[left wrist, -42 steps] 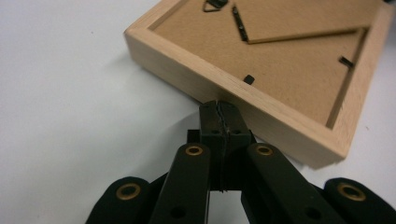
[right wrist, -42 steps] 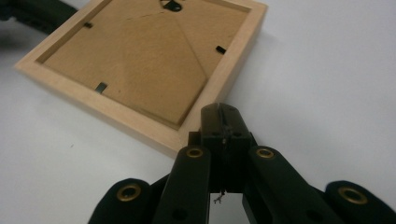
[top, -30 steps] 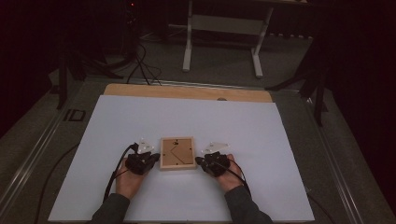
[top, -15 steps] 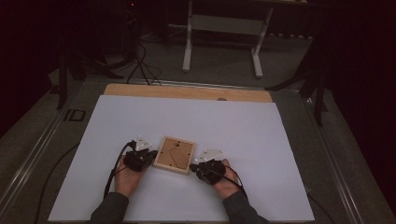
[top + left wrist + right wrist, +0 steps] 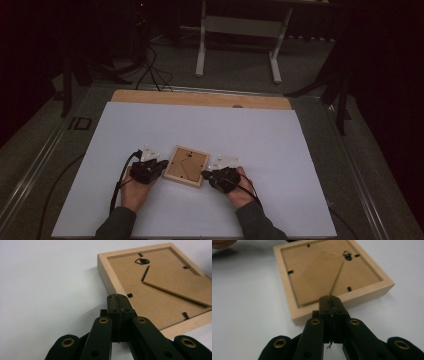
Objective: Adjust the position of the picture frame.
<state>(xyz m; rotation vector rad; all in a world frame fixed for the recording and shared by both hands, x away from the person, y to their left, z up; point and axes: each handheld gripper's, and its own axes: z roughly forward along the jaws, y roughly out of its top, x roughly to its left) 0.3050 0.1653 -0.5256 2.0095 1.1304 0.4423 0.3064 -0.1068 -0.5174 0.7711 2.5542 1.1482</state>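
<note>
Wooden picture frame [image 5: 186,166] lies back-side up on the white worktop [image 5: 260,140], near the person's edge, turned a bit askew. Backing board faces up with a small black hanger [image 5: 142,261] and a fold-out stand flap [image 5: 319,277].

Left hand-held gripper [image 5: 159,165] sits at the frame's left edge, jaws pressed together with nothing between them; the tips are at the frame's rim, contact can't be confirmed.

Right hand-held gripper [image 5: 205,175] is at the frame's near right corner, jaws likewise closed and empty, tips right at the wooden rim.

Both hands rest low on the worktop.
</note>
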